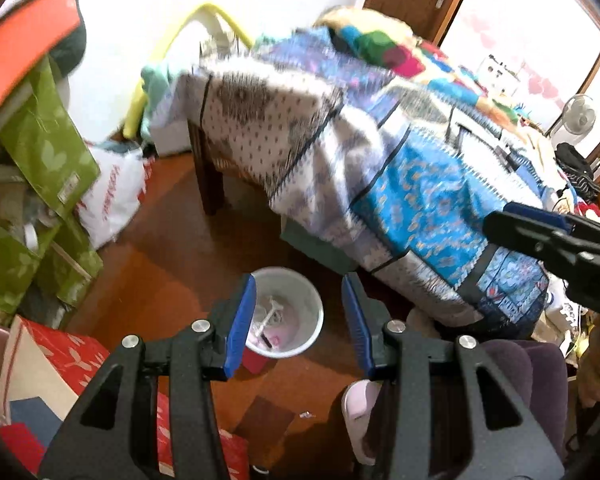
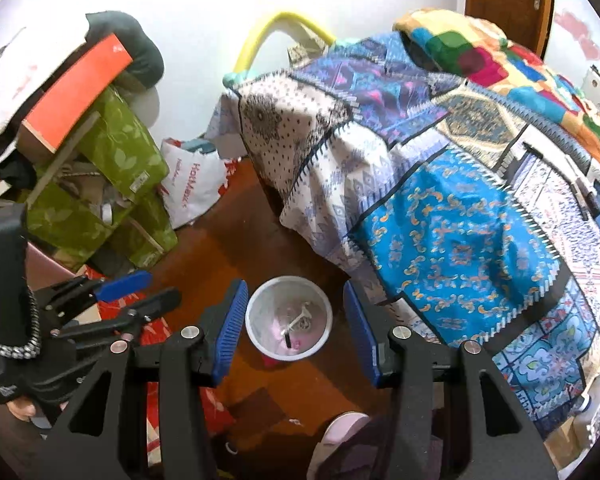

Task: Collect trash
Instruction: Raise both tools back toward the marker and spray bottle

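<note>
— So, how do the two claws stand?

— Both spread wide, nothing between the blue pads. The left gripper [image 1: 298, 320] hangs above the floor, and the white trash bin [image 1: 300, 280] sits just ahead of its fingertips, framed in the gap. The right gripper [image 2: 296, 320] frames the same bin [image 2: 260, 300] from its own side.

— And what lies in the bin?

— Some scraps: a white stick-like piece, something pink, a small dark bit — too small to name.

— Farther out from the claws?

— Beyond the bin, to the right, a patchwork bedspread [image 1: 420, 184] drapes over a bed. Off to the left, green bags [image 2: 112, 160] stacked in a heap, with a white plastic bag [image 2: 192, 188] behind them. Below the claws, a small clear scrap [image 1: 306, 415] rests on the brown floor [image 1: 172, 264], near a pale slipper [image 1: 358, 404].
</note>
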`<state>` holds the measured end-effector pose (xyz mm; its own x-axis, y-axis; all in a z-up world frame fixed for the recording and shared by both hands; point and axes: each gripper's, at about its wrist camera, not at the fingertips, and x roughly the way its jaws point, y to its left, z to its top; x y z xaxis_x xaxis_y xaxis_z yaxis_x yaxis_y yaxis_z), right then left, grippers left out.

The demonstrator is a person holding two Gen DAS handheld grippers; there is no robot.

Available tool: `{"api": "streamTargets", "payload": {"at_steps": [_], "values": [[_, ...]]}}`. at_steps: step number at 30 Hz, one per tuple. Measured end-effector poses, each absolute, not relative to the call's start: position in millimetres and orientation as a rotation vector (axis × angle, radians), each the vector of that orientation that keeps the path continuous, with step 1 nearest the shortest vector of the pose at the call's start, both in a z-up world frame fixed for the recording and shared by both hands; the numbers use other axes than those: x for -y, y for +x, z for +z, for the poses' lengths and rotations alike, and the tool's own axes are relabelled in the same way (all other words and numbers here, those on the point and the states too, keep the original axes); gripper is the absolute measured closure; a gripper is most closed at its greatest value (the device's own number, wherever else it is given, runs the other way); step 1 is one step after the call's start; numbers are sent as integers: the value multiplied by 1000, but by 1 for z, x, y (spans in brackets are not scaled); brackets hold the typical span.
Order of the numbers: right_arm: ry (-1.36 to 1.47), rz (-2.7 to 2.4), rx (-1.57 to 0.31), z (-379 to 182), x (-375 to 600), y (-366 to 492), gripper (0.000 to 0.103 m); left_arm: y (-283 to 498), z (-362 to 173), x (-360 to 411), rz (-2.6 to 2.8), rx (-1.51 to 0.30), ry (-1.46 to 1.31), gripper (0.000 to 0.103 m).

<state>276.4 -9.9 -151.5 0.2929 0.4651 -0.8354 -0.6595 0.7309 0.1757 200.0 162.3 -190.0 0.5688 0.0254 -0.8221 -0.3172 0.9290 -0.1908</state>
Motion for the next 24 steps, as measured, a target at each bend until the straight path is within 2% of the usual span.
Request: {"api": "streamTargets", "payload": {"at_steps": [20, 22, 24], "values": [[-101, 700, -647, -33, 119, 220, 57, 161, -44, -68, 174, -614, -160, 58], [-78, 678, -608, -24, 134, 217, 57, 162, -33, -57, 155, -586, -163, 56], [-62, 648, -566, -16, 148, 214, 57, 164, -24, -49, 137, -561, -168, 49]]}}
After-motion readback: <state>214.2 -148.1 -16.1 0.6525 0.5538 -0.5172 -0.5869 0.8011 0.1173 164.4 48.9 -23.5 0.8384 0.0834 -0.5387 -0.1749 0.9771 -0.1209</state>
